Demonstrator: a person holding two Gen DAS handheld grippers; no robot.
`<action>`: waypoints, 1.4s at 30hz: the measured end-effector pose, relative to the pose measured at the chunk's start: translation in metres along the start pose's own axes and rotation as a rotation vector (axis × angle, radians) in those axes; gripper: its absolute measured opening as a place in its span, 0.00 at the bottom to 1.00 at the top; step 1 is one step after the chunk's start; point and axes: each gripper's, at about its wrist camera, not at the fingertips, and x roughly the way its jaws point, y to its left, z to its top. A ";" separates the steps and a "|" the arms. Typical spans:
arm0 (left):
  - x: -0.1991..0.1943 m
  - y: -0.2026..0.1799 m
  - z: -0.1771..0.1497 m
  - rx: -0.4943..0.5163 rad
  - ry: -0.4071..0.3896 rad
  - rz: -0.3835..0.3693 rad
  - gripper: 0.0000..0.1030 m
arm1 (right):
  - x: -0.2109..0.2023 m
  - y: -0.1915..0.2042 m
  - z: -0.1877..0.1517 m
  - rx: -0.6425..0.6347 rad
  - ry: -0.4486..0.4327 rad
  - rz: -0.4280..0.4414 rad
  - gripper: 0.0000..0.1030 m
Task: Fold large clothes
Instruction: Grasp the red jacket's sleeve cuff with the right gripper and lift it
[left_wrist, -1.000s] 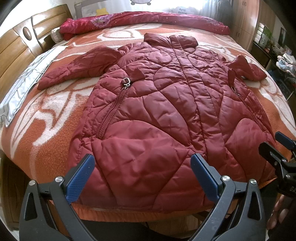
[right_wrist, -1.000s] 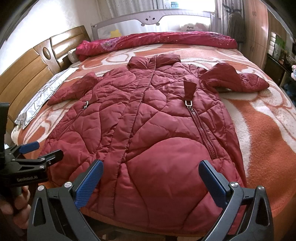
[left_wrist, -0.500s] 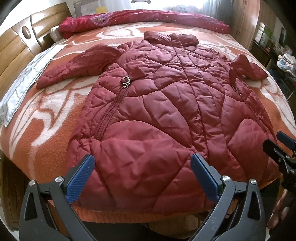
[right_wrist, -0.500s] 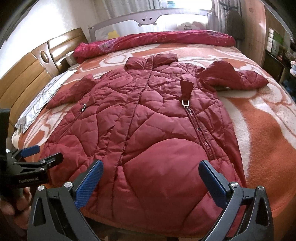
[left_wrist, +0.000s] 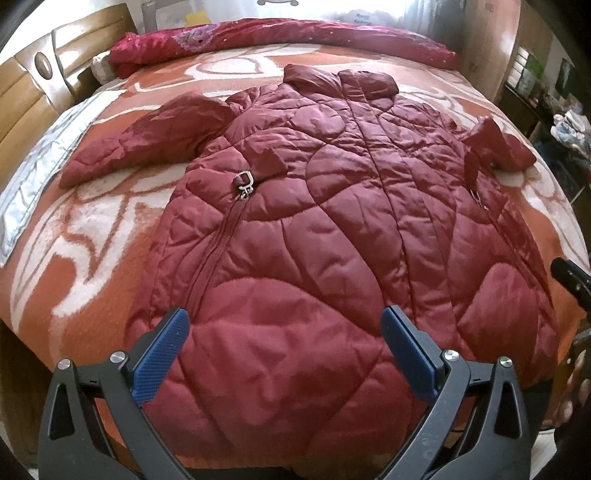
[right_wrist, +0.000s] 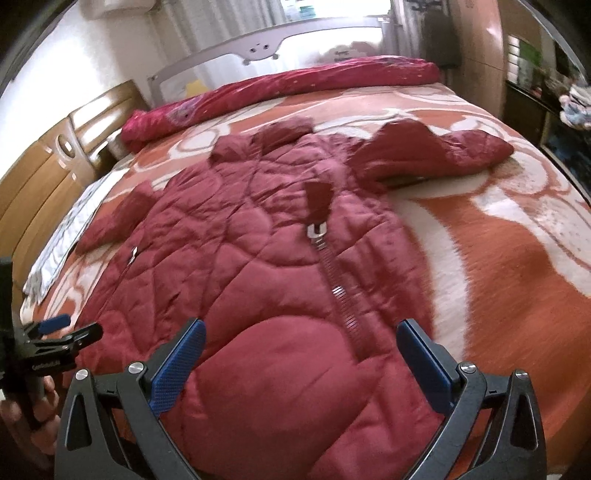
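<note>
Blue ribbed pads (left_wrist: 162, 354) spread wide on the left gripper (left_wrist: 282, 352), nothing between them, hovering just over the hem of the coat (left_wrist: 332, 229). Same story on the right gripper (right_wrist: 301, 363): pads (right_wrist: 179, 363) parted, empty, poised above the lower corner by the side zip (right_wrist: 338, 288).

Lying flat and spread out on the bed, that coat, collar (left_wrist: 340, 79) far away, hem hanging near the closest edge. Left sleeve (left_wrist: 147, 144) stretched out sideways, right sleeve (right_wrist: 439, 151) bunched and folded back on itself.

Puffy, quilted, dark red, with a slick sheen. Likely light for its bulk but springy, so probably wanting to puff back open after each fold. Slippery shell, most likely; thin pinches liable to slide off. Best bet looks like a deep bite on a stitched seam or the hem edge, or at a sleeve cuff to bring the arms in first.

Underneath, a fuzzy orange and white blanket (right_wrist: 517, 266), grippy enough perhaps to drag on the fabric. Rolled red quilt (left_wrist: 295, 37) along the far side, glossy wooden headboard (right_wrist: 48, 177) to the left
</note>
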 end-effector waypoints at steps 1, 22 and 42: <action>0.001 0.000 0.003 0.001 -0.003 0.006 1.00 | -0.001 -0.007 0.004 0.011 -0.006 0.000 1.00; 0.037 -0.007 0.070 -0.007 0.027 0.040 1.00 | 0.068 -0.154 0.089 0.286 0.025 -0.050 0.97; 0.089 -0.023 0.106 0.004 0.118 0.074 1.00 | 0.207 -0.343 0.163 0.618 0.044 -0.171 0.54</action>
